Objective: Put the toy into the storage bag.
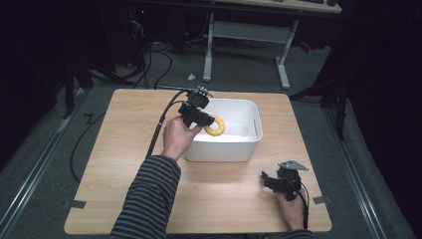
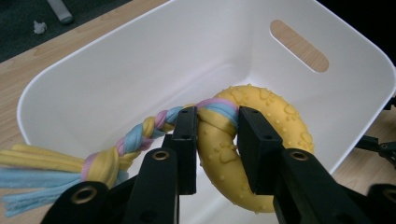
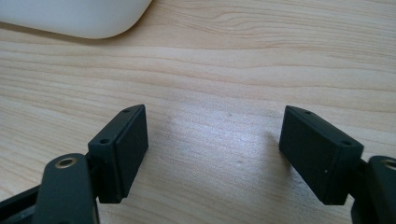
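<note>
Left gripper [image 2: 215, 140] is clamped on the yellow ring dog toy [image 2: 247, 149] right where its braided rope [image 2: 116, 147] ties on, dangling inside the white bin [image 2: 116, 60]. Right gripper [image 3: 212, 154] sits spread open over the table [image 3: 224, 70].

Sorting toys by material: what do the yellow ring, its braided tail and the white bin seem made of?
Yellow ring: likely matte rubber, moulded paw prints and bumps. Braided tail: soft fleece-like fabric, frayed strips. White bin: smooth, probably plastic, cut-out handle.

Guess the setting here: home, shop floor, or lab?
Probably a lab or data-collection workspace. A bare wooden table stands on grey carpet, cables trail across the floor behind it, and a white-legged adjustable desk stands at the back. The surroundings are dark.
</note>
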Demonstrator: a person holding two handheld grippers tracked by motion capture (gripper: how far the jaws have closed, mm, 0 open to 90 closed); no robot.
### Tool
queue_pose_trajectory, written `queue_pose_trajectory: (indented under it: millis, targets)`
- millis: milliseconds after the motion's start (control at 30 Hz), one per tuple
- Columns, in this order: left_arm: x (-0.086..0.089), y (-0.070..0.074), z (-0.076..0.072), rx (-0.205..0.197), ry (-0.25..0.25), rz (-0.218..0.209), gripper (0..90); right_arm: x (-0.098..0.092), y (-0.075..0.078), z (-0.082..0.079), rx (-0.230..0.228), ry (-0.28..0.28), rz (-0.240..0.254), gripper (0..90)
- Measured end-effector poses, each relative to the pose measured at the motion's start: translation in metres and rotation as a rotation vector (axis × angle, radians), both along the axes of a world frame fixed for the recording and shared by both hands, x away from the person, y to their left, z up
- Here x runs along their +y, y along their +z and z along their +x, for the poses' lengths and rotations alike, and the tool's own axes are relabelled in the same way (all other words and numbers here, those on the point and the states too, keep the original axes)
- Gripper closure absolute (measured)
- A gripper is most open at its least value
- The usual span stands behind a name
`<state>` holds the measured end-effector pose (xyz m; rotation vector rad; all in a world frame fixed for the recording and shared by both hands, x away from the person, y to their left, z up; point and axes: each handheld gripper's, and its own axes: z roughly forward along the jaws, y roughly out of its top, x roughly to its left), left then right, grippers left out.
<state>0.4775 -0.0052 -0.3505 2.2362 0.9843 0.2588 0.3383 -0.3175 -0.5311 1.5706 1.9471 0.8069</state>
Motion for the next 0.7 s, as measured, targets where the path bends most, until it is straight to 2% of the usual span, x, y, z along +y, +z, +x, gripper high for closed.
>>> queue_pose_trajectory:
  millis: [433, 700]
  targets:
    - [-0.015, -0.013, 0.002, 0.014, -0.026, 0.024, 69.0, 0.000, 0.000, 0.000, 0.000, 0.001, -0.001, 23.9]
    - [-0.018, -0.020, 0.002, 0.035, -0.035, 0.033, 68.9, 0.000, 0.000, 0.000, 0.000, 0.001, 0.000, 23.9]
